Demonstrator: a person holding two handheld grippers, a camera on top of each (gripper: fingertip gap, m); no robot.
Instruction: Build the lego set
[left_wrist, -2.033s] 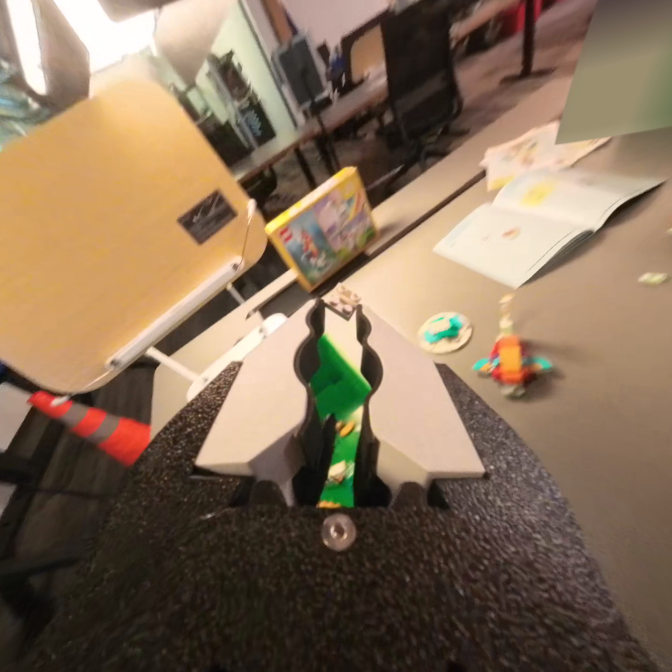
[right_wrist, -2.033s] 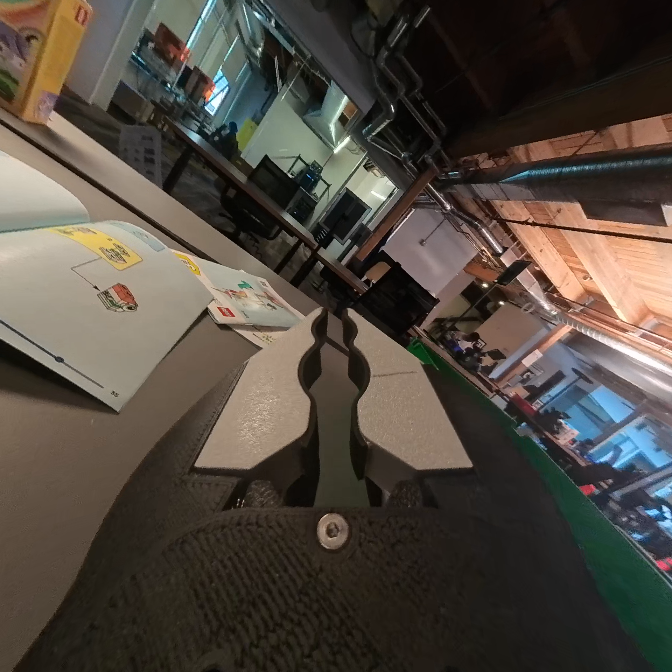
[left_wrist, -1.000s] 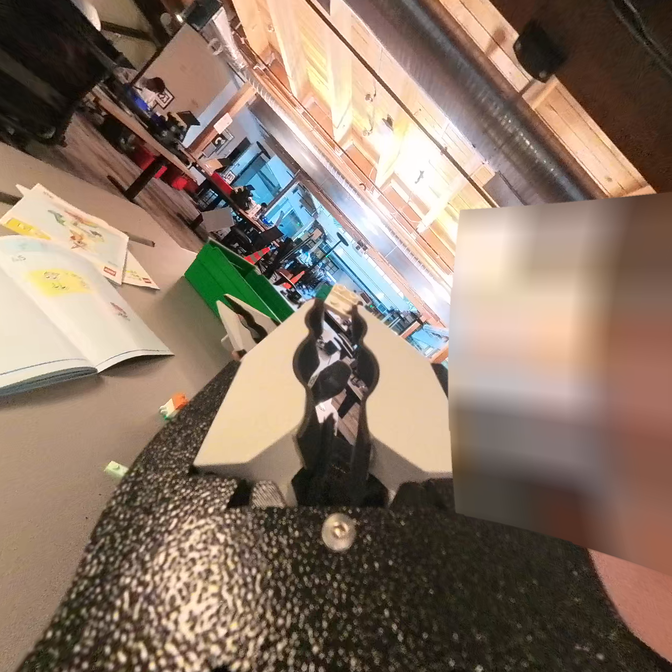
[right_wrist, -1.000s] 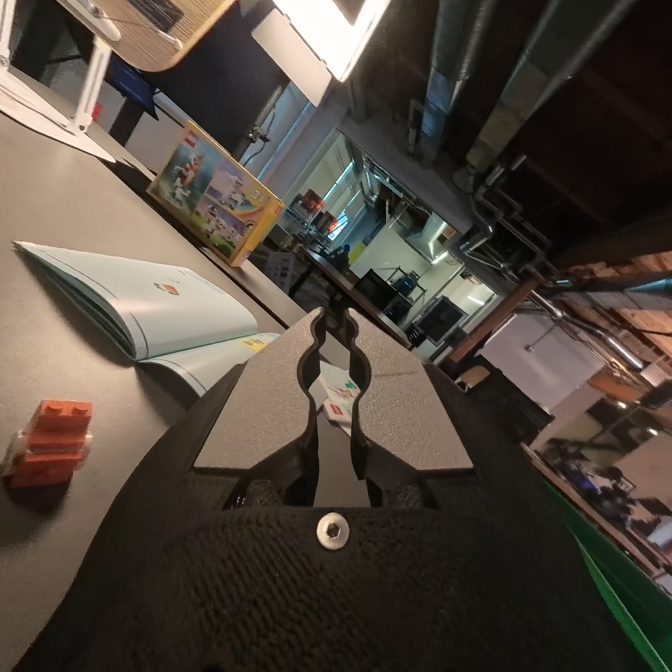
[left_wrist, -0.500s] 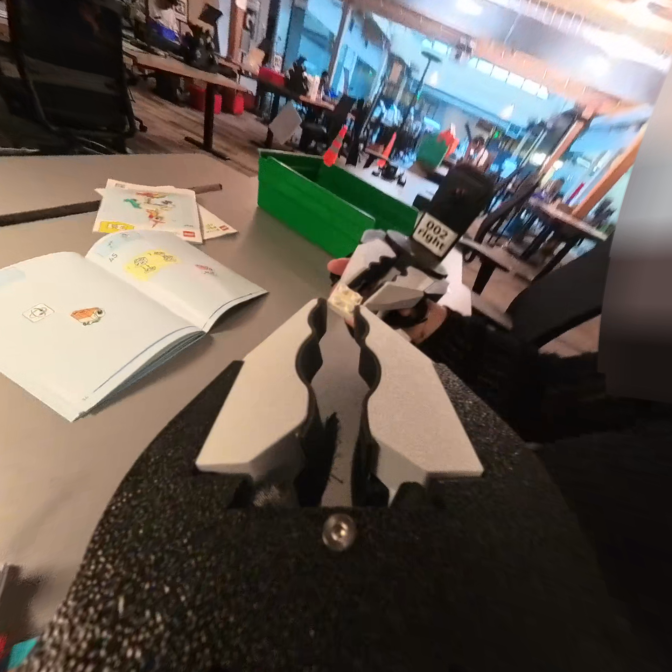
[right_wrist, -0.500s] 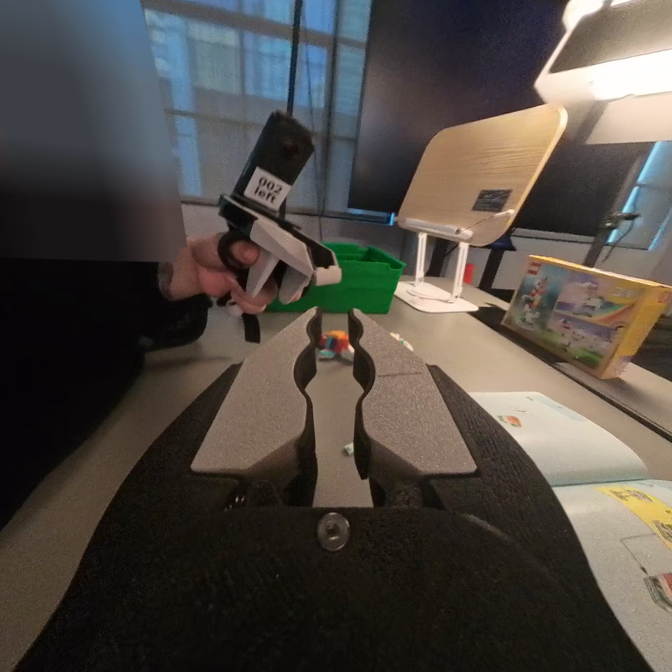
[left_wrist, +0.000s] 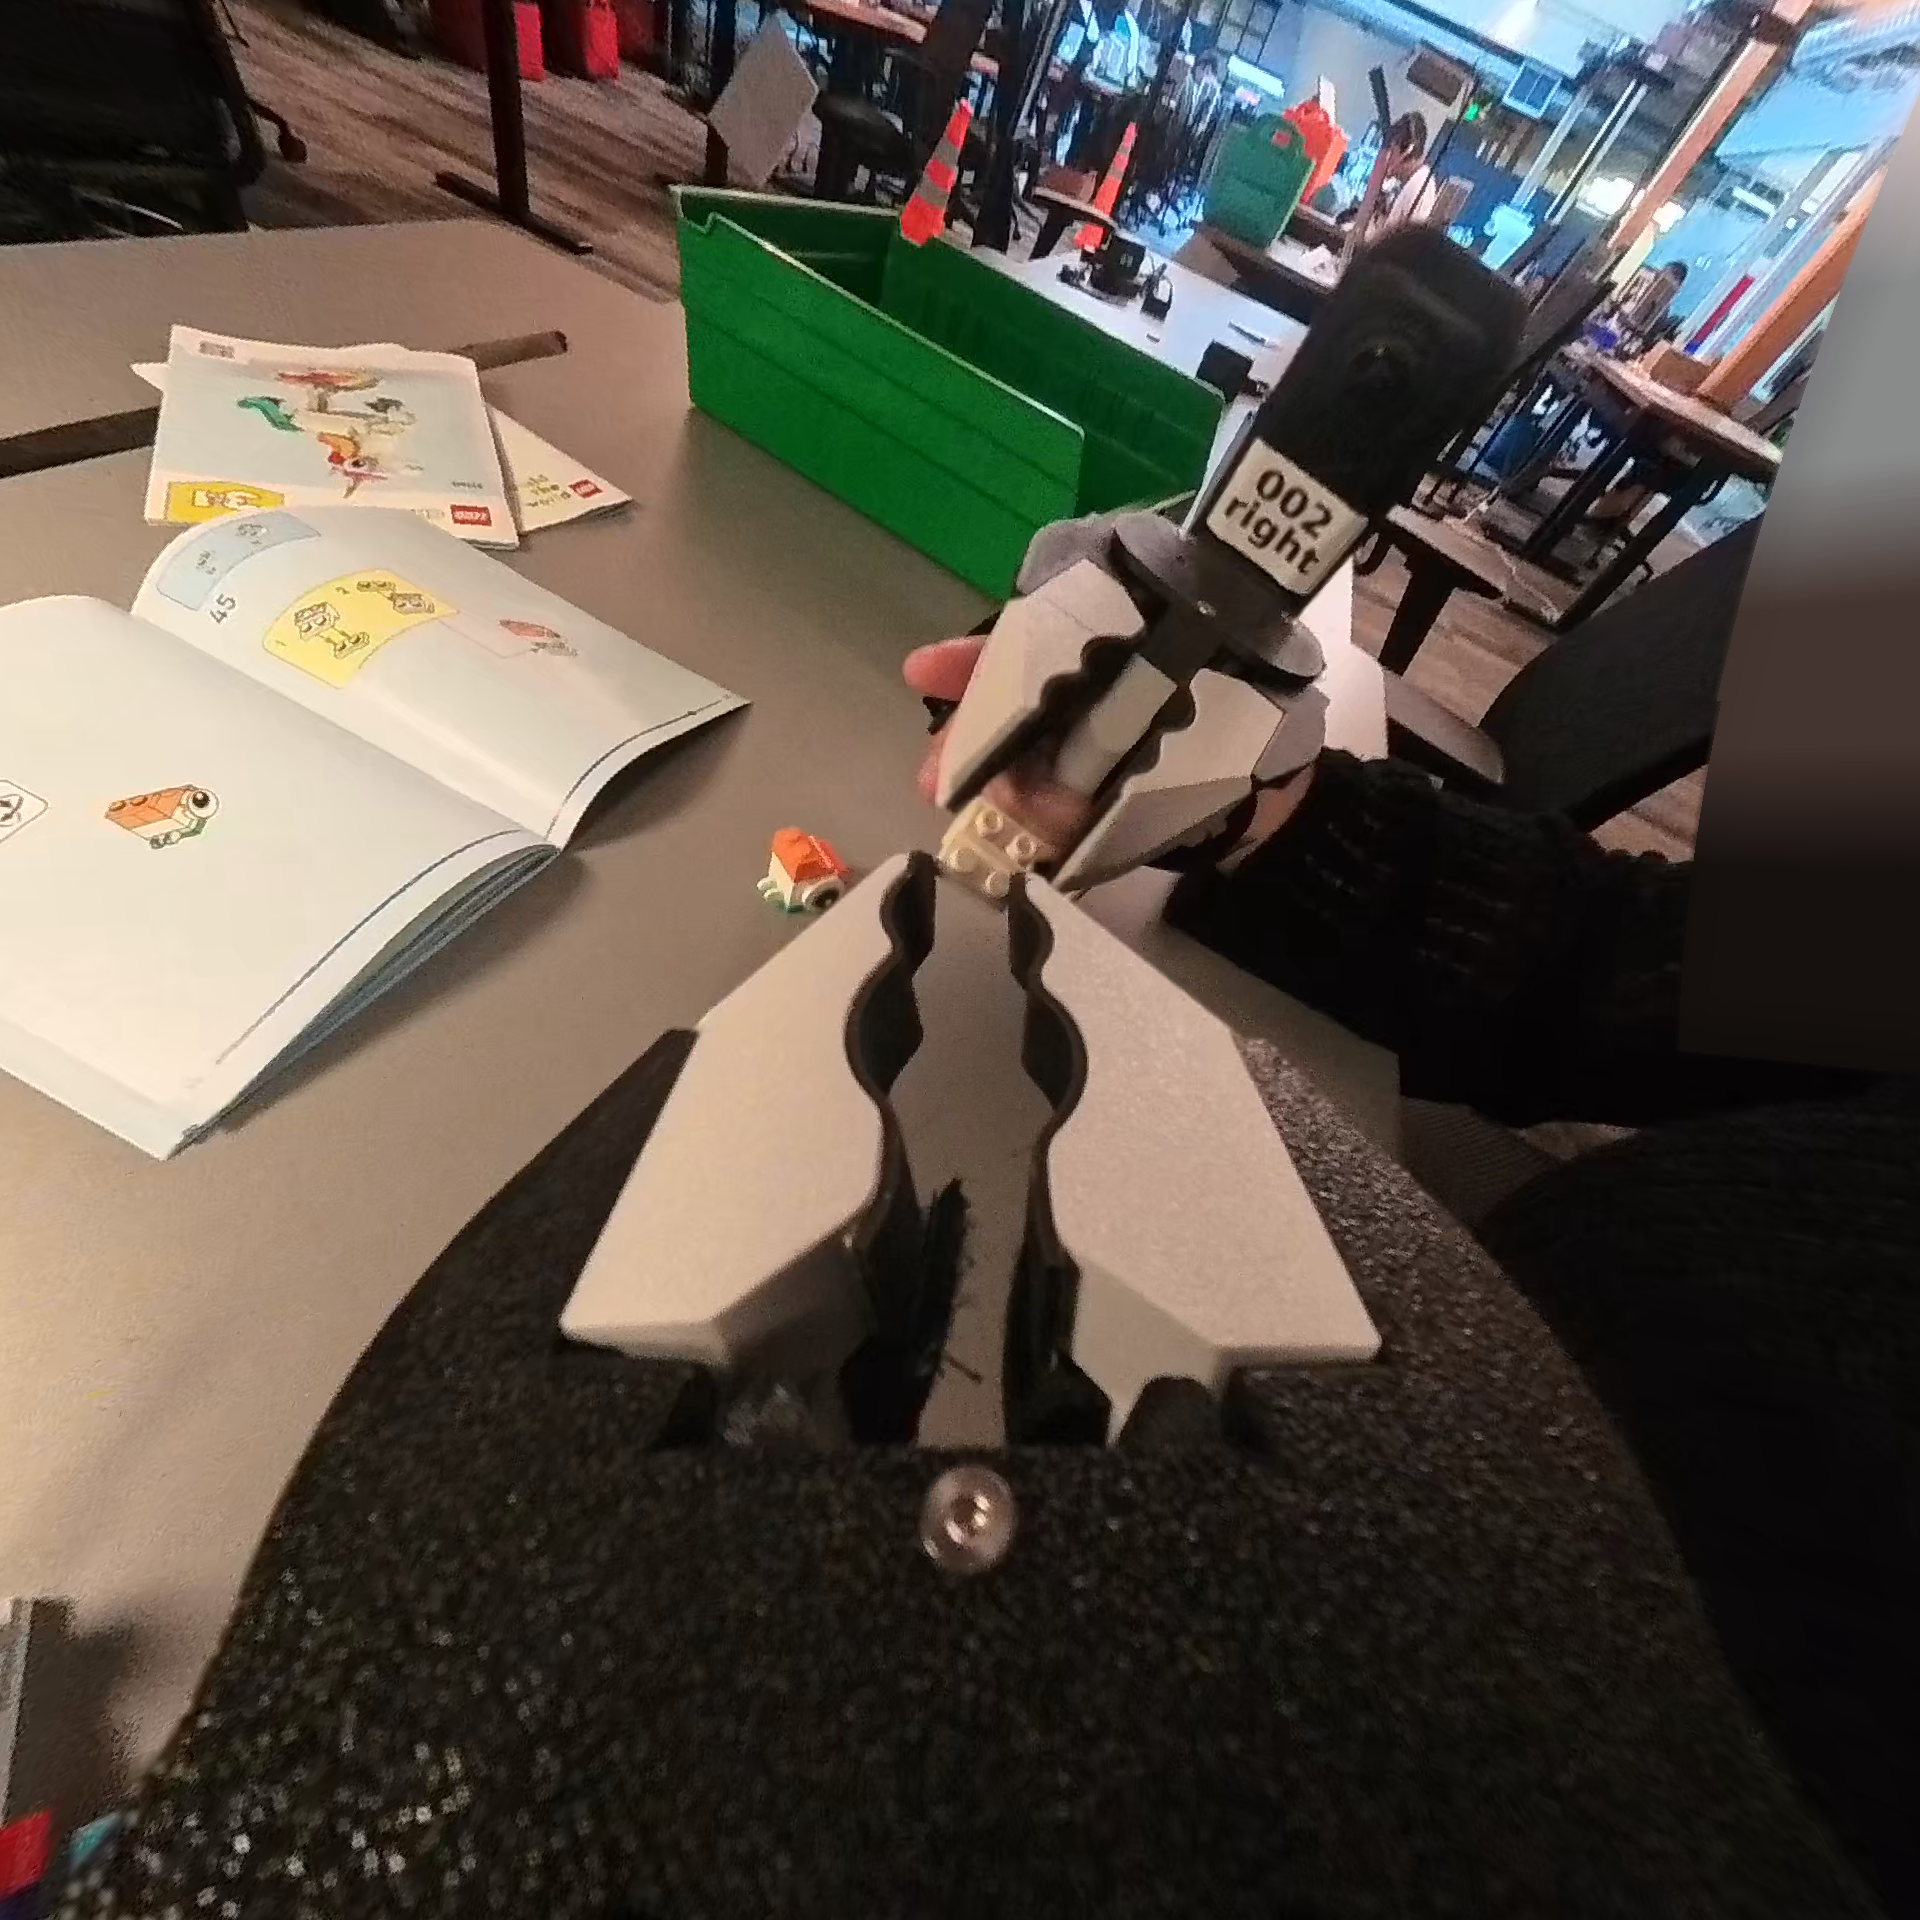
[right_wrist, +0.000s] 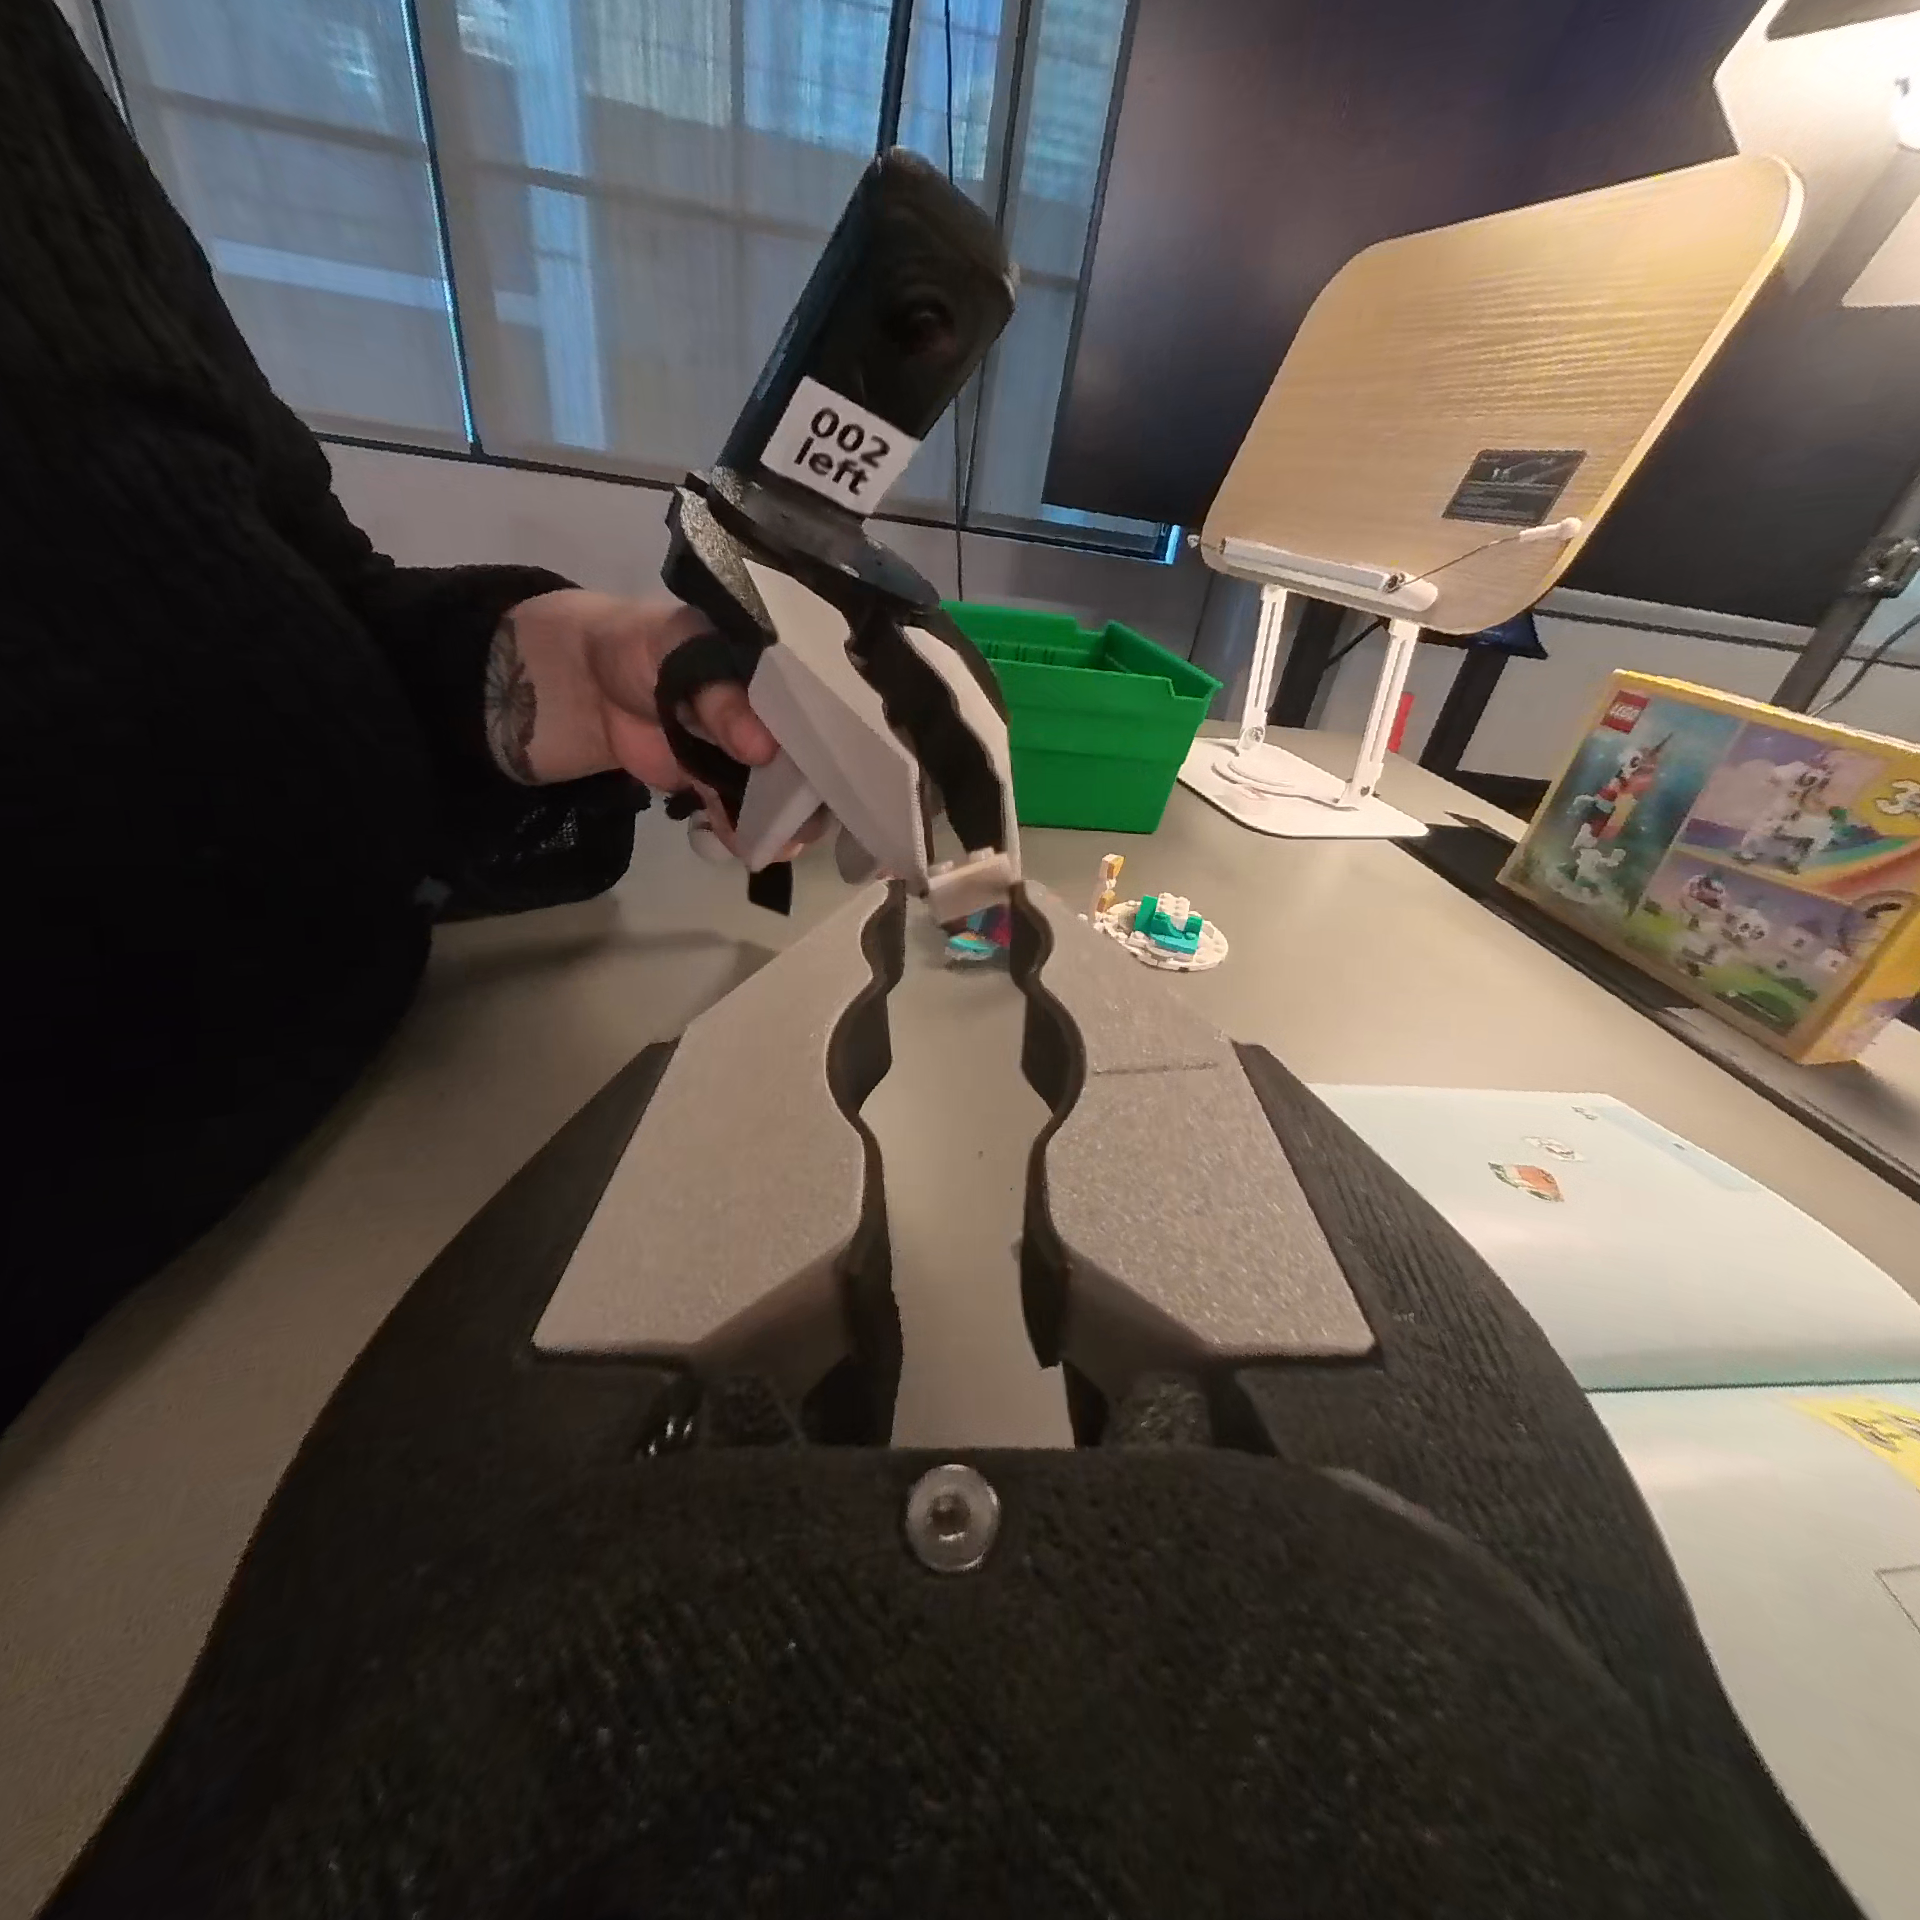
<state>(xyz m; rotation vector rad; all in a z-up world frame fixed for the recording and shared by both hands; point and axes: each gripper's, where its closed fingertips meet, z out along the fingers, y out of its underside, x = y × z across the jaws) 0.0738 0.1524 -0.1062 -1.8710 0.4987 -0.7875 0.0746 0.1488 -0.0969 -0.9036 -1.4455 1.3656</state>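
In the left wrist view, the left gripper (left_wrist: 971, 883) fills the lower centre; its jaws are nearly closed and pinch a small white plate (left_wrist: 989, 849) by its near edge at the very tips, studs showing on top; the plate sits mid-frame, lifted off the tabletop (left_wrist: 790, 582). It looks light, rigid and smooth, so it should slip or twist easily under a tip pinch; a hold across its flat sides, clear of the studs, seems safest. Just beyond, the right gripper (left_wrist: 1023, 847) meets it head-on, jaws parted a little around the plate's far end; whether they touch it cannot be told. In the right wrist view the right gripper's jaws show a narrow gap at centre, with the plate (right_wrist: 966, 883) at their tips. Left of the plate lies a small orange build (left_wrist: 800, 868); farther left an open booklet (left_wrist: 312, 769); at upper centre a green bin (left_wrist: 935, 395).
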